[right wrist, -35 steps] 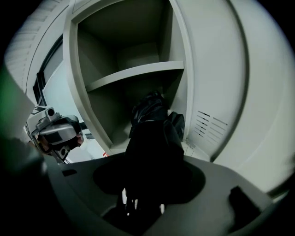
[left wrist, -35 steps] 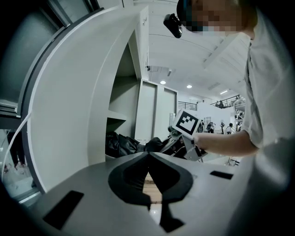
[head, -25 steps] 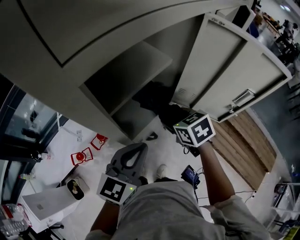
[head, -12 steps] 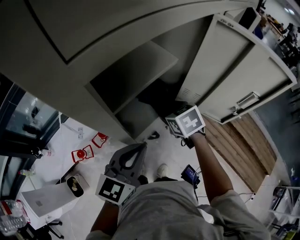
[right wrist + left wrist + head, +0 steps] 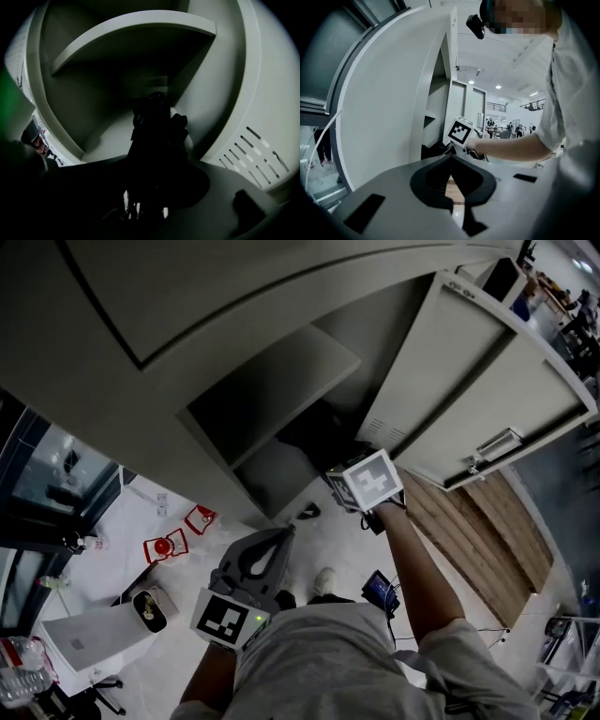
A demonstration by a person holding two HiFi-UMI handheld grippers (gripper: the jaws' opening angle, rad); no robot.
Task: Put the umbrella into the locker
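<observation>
Reaching into an open grey locker (image 5: 384, 320), the person's right gripper (image 5: 157, 164) pinches a folded black umbrella (image 5: 154, 124) between its jaws. The umbrella's far end points into the lower compartment, beneath the shelf (image 5: 136, 28) and above the compartment's pale floor (image 5: 105, 138). Whether the umbrella touches that floor is lost in the dark. From the head view, the right gripper sits at the mouth of the compartment, just left of the locker door (image 5: 487, 381), which stands swung open to the right. The left gripper (image 5: 450, 163) is held low and near the person's body, well apart from the opening, its jaw tips pressed together with nothing between them. A strip of wooden flooring (image 5: 492, 535) lies below the open door.
</observation>
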